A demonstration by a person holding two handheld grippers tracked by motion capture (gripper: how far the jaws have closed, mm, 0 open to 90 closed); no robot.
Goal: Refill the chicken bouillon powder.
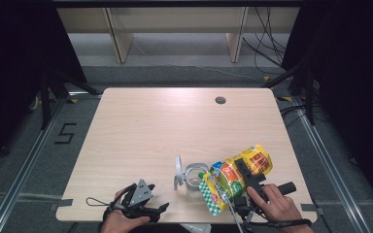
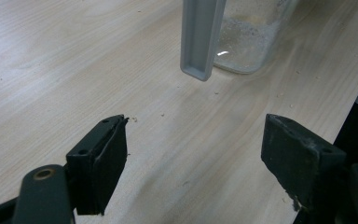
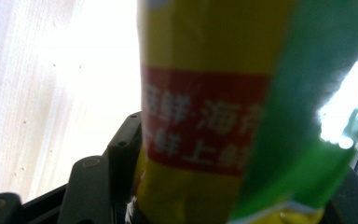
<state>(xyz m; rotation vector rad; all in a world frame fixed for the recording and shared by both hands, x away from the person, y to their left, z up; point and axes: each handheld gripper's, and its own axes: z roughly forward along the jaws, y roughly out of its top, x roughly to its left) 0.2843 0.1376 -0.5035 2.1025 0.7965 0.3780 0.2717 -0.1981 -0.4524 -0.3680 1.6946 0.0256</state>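
The right hand-held gripper [image 1: 245, 180] is clamped across the middle of a yellow-and-green seasoning pouch [image 1: 235, 177], its jaws standing fairly wide because the bag's body fills the gap between them. The pouch is lifted off the bench [image 1: 141, 131] and tipped, its green-checked end [image 1: 212, 196] dipping toward the clear glass jar [image 1: 194, 178] that stands near the front edge with its hinged lid [image 1: 178, 170] thrown back. A soft, crinkly film bag like this will likely be light and will give under the pads, and its glossy skin could slide, so I would judge the filled mid-body the best place to hold, not the flat sealed ends, which would fold. The jar looks heavy and breakable, with a dusting of pale powder at its bottom [image 2: 242, 39]; its lid [image 2: 200, 37] hangs down beside it. The left hand-held gripper [image 1: 138, 204] rests low at the front edge, to the jar's left, jaws spread wide and holding nothing.
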